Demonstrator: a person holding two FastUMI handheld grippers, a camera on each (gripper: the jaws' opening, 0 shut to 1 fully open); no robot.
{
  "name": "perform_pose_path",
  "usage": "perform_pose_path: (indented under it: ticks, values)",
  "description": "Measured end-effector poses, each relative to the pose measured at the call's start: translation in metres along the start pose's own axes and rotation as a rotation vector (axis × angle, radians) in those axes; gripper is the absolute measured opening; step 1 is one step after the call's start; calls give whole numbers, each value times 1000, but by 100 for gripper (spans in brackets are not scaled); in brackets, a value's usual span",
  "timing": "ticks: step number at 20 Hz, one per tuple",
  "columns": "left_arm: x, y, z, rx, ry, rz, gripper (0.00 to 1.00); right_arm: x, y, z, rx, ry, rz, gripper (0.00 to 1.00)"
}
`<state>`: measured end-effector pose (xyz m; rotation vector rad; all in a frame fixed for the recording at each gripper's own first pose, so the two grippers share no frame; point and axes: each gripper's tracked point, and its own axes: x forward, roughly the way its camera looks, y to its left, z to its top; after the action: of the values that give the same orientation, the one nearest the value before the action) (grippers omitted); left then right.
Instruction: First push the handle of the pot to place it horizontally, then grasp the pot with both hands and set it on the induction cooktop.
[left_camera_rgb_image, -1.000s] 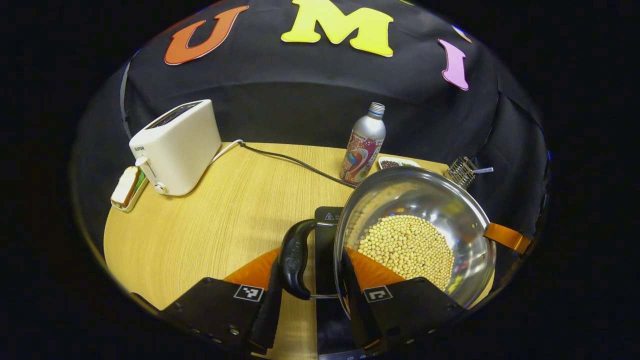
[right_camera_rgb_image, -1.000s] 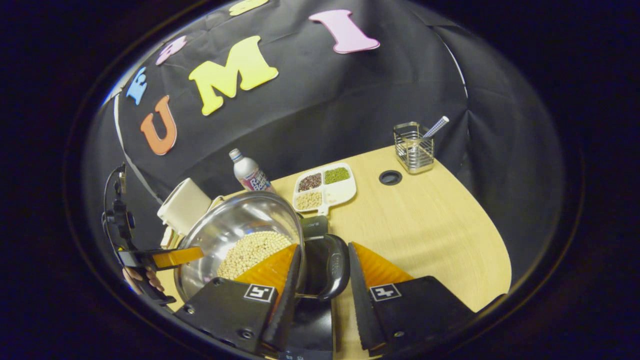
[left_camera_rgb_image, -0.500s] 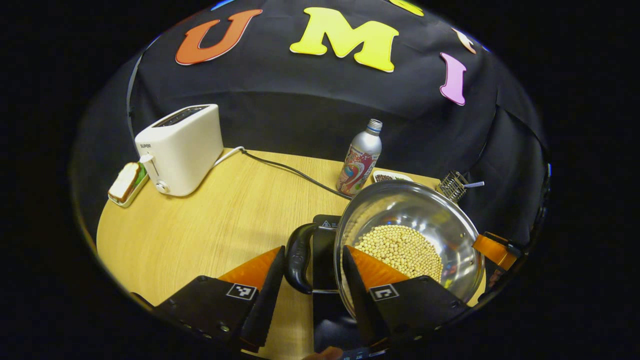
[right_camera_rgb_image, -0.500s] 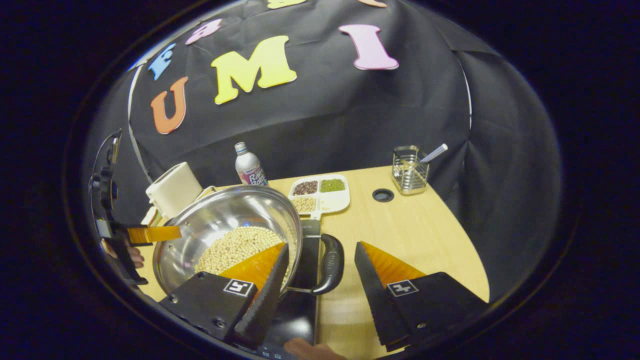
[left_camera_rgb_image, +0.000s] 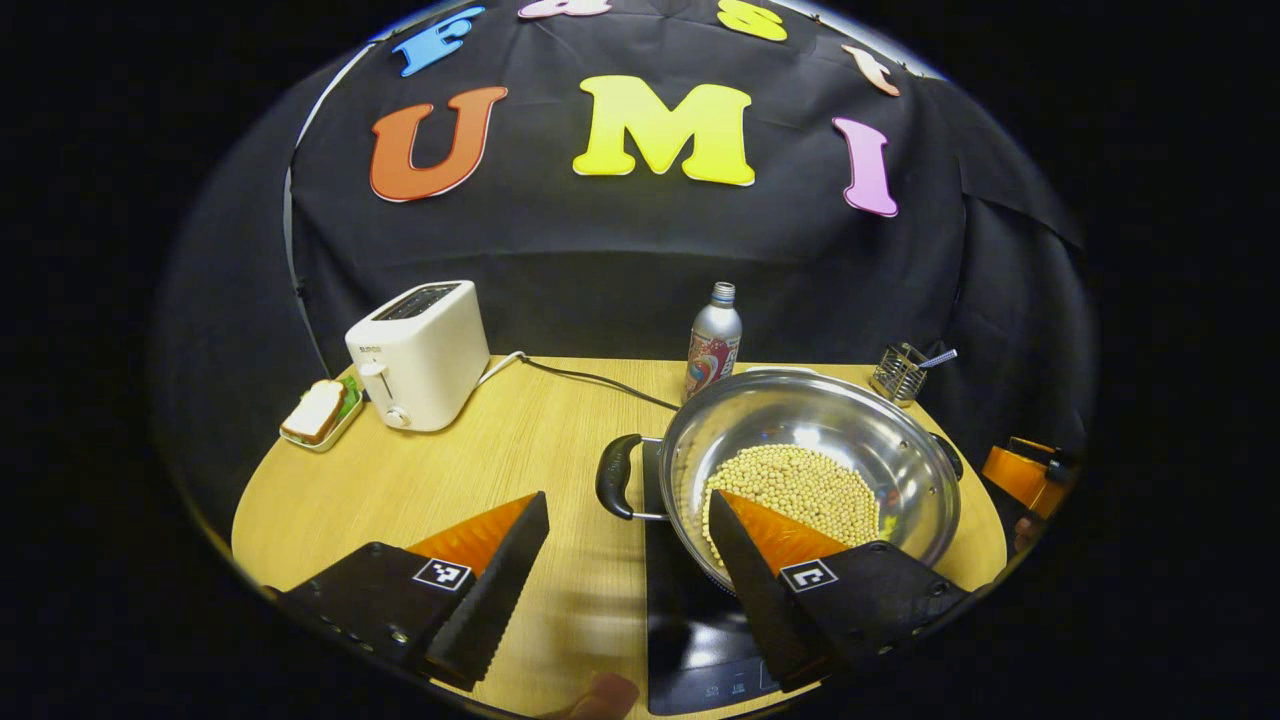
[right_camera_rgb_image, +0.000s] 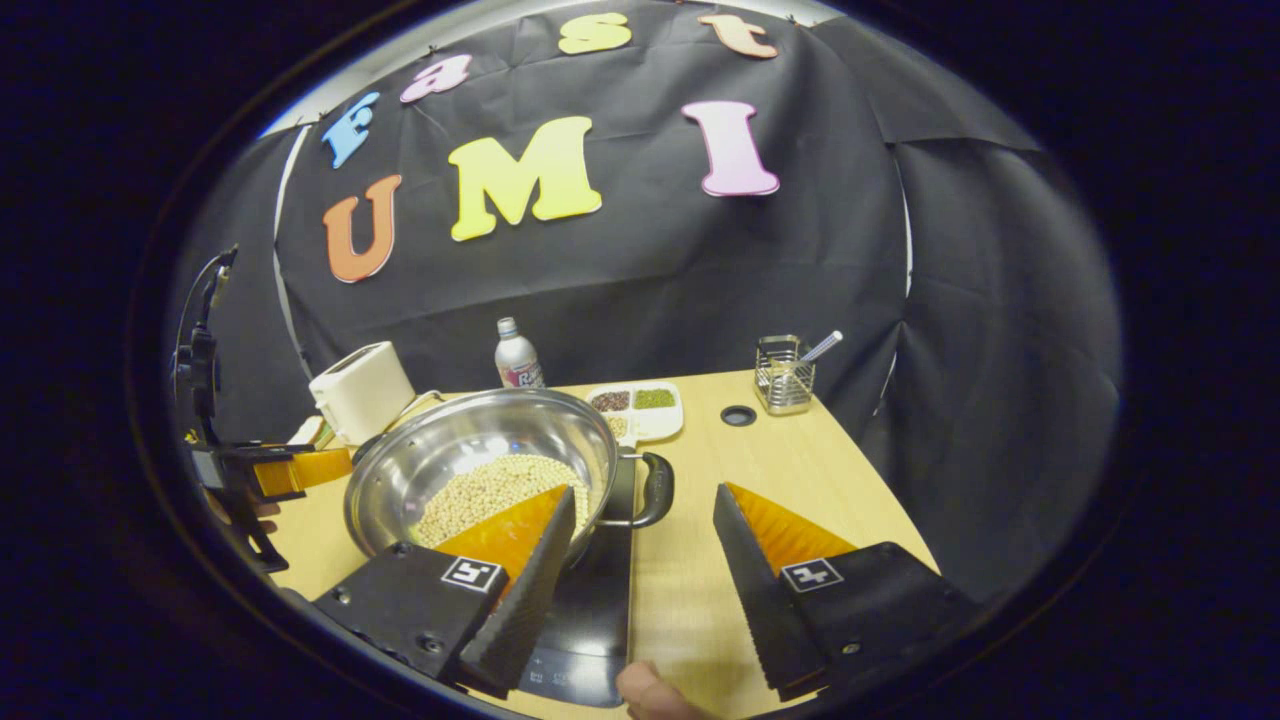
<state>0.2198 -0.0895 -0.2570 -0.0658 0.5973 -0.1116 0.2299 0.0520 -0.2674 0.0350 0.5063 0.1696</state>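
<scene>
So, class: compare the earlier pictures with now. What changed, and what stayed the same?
Both grippers let go of the pot's handles, opened and drew back: left gripper, right gripper. The pot sits on the induction cooktop. Toaster, bottle and beans stayed put.

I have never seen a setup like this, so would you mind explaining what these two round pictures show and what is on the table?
Gladly. There is no robot arm here: a person holds a two-finger gripper in each hand, and a fisheye camera rides on each, looking forward along its fingers.

In the left gripper view, the left gripper shows at the bottom, jaws wide apart, holding nothing. In the right gripper view, the right gripper is open and empty too.

On the wooden table a steel pot of pale beans sits on a black induction cooktop, its black handles sticking out sideways. Farther back stand a white toaster, a sandwich on a small dish, a bottle, a wire holder and a divided tray of beans.
</scene>
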Motion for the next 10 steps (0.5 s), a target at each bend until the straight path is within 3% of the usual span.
perform_pose_path:
  ticks: [10]
  values:
    - [-101, -5, 15, 22, -201, 15, 96, -96, 0, 21, -5, -193, -16, 92]
